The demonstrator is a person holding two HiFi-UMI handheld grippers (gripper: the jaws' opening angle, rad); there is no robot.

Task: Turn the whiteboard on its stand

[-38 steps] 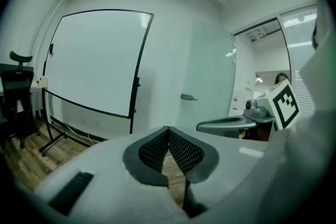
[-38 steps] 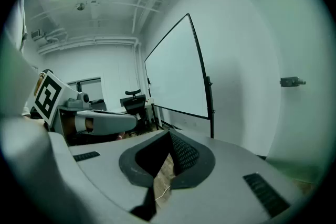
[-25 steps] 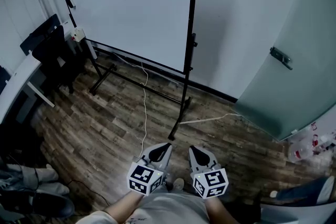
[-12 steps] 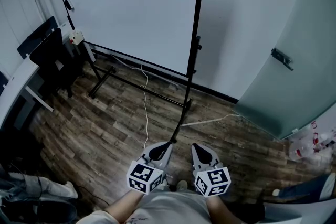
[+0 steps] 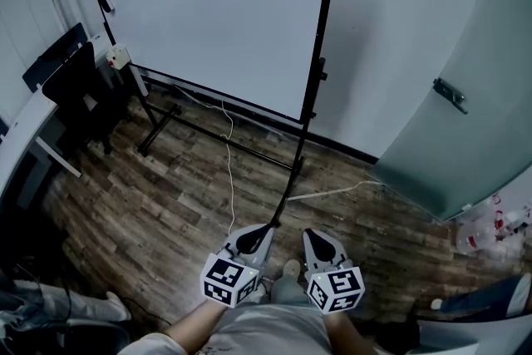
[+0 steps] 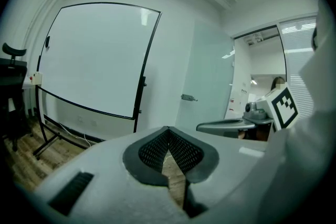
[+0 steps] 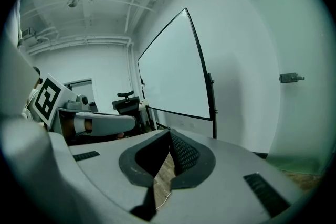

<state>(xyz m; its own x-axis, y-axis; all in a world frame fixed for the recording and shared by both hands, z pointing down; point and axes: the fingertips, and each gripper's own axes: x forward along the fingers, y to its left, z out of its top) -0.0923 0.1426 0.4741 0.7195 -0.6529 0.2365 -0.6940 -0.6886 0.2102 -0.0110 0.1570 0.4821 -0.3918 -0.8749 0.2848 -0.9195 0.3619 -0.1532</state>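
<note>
The whiteboard [image 5: 208, 12], white with a thin black frame, hangs on a black stand whose right post [image 5: 312, 112] runs down to a foot [image 5: 281, 199] on the wood floor. It also shows in the left gripper view [image 6: 94, 57] and the right gripper view [image 7: 173, 76], some way ahead. My left gripper [image 5: 249, 239] and right gripper [image 5: 319, 240] are side by side at the bottom of the head view, well short of the board. The left gripper's tip is close to the end of the stand's foot. Both are shut with nothing between the jaws [image 6: 168, 131] [image 7: 169, 136].
A black office chair [image 5: 75, 79] and a desk edge [image 5: 21, 145] stand at the left. A white cable [image 5: 229, 170] trails across the floor under the board. A frosted glass door [image 5: 482, 54] with a handle [image 5: 449, 93] fills the right. Bottles in a bag [image 5: 490, 233] lie lower right.
Both grippers and the head view have moved forward toward the whiteboard. The stand's foot now reaches the left gripper's tip. Both stay shut.
</note>
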